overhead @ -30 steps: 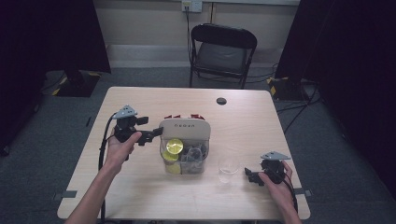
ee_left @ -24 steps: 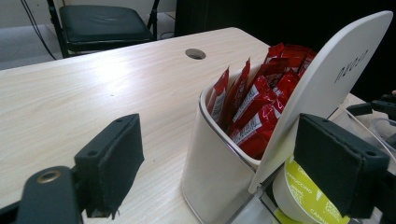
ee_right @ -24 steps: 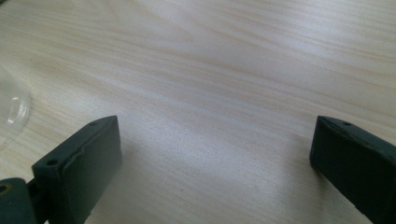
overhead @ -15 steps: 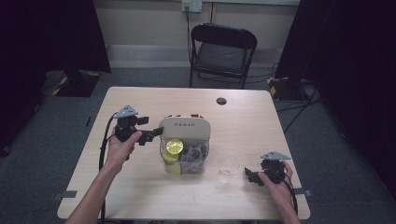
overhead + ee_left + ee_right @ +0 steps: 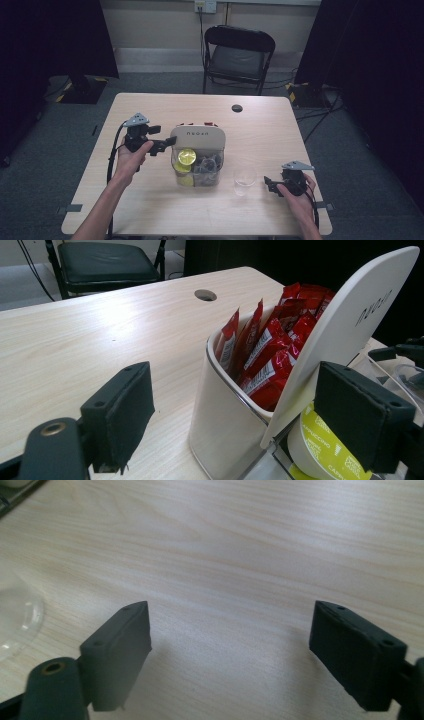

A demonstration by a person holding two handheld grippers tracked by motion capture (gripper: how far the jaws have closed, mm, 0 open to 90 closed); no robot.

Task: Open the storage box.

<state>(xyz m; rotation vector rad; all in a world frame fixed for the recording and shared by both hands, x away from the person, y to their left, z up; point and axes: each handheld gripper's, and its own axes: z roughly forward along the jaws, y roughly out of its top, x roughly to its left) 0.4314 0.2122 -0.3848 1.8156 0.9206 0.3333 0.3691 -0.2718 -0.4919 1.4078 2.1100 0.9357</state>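
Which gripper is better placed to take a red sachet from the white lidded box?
Left. The left gripper is at the white lidded box, its jaws straddling the wall beside the red sachets; the right gripper is far off.

A black folding chair (image 5: 239, 56) stands beyond the wooden table (image 5: 150, 210), near a wall socket (image 5: 205, 5).

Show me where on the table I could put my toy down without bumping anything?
The table is bare along the far edge, on both sides of the small black hole, and along the near edge between the two forearms. It is crowded in the middle: the left gripper is at the white lidded box, with the clear cup and right gripper close by.
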